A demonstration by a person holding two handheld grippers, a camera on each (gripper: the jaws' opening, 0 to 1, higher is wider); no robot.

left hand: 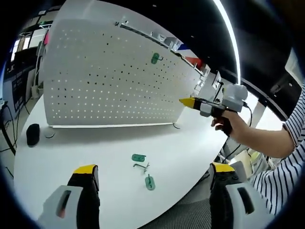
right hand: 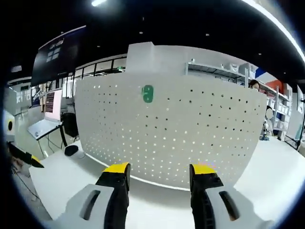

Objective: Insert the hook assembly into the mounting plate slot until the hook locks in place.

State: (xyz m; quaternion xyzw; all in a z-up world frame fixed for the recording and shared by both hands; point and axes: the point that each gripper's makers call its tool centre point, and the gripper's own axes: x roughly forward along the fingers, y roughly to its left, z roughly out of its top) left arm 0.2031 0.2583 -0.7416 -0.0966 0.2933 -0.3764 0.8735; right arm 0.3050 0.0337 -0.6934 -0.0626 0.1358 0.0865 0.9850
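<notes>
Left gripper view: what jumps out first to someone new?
The big white pegboard standing upright at the back of the white table, with one green plate mounted high on it. On the table in front lie two more green plates and a small metal hook.

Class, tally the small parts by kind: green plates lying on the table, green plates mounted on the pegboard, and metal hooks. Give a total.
Green plates on the table: 2
Green plates on the pegboard: 1
Metal hooks: 1
Total: 4
</notes>
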